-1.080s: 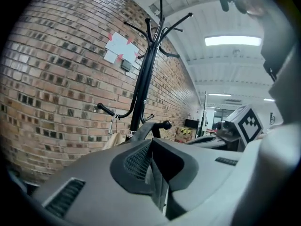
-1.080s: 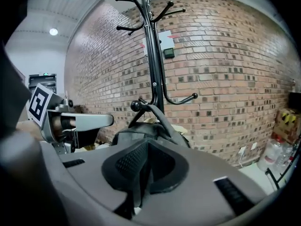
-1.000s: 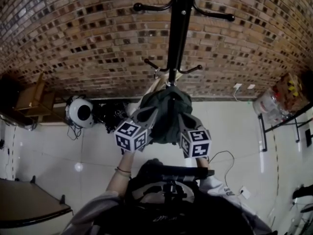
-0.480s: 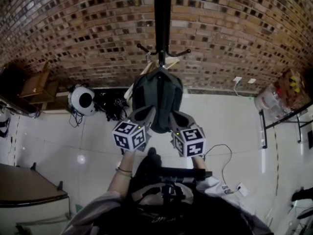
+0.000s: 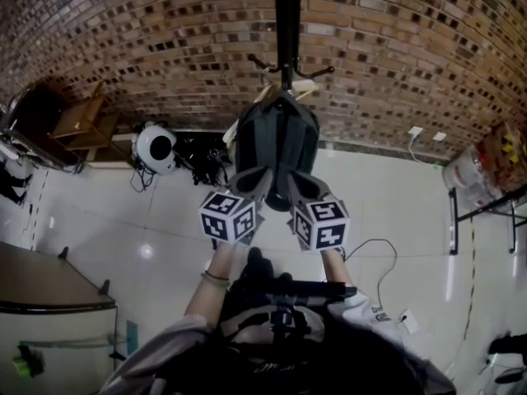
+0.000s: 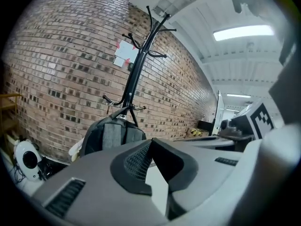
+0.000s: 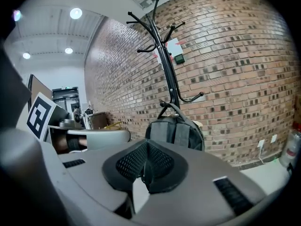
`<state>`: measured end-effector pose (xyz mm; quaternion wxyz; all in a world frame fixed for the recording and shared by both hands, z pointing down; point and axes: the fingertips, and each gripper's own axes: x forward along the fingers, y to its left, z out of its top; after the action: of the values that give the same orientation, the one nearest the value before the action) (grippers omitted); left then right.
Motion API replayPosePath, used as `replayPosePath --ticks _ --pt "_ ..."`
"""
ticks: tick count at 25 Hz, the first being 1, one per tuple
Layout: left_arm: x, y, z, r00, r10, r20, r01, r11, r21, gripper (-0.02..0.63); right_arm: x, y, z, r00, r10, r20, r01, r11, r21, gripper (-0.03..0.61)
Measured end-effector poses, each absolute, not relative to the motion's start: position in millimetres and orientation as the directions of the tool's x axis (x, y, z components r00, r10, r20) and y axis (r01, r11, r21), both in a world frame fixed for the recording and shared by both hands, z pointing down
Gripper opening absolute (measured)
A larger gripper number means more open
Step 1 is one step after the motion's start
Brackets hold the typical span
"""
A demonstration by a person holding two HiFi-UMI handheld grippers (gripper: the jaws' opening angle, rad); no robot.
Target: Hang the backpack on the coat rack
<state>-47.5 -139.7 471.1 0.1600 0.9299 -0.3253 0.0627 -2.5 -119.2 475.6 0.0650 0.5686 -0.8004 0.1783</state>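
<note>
Workshop-like room; brick wall [image 5: 123,48]; strip light [image 6: 243,32].

dark backpack [image 5: 277,151] on coat rack [image 5: 286,23]

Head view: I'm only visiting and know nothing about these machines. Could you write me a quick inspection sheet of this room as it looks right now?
Surface: glossy white tiled floor.
Job's things: dark backpack hangs from a lower hook of the black coat rack.
Clutter: round white device and wooden shelf by the wall; table at lower left.
Grippers: left gripper and right gripper are both shut and empty, short of the backpack.
Cables: black cable loops across the floor; dark tangle beside the device.
Surroundings: brick wall.
</note>
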Motion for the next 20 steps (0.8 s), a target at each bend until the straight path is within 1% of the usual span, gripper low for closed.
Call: replayPosePath --ticks 9,14,20 --pt "-56.7 -136.8 477.4 0.785 -0.567 0.249 -0.618 -0.745 0.252 0.002 -2.8 -116.2 474.9 -0.314 -0.903 0.293 -0.934 0.238 -0.267 0.009" --pt "-71.8 -139.7 479.2 0.792 -0.551 0.264 -0.608 -0.754 0.248 0.002 -22.7 -119.5 474.4 -0.308 -0.904 0.297 -0.935 0.230 -0.271 0.009" --pt "-87.4 -148.5 478.2 0.800 -0.544 0.253 -0.599 -0.753 0.272 0.002 -44.4 -120.5 478.1 -0.307 -0.898 0.316 -0.939 0.231 -0.255 0.009"
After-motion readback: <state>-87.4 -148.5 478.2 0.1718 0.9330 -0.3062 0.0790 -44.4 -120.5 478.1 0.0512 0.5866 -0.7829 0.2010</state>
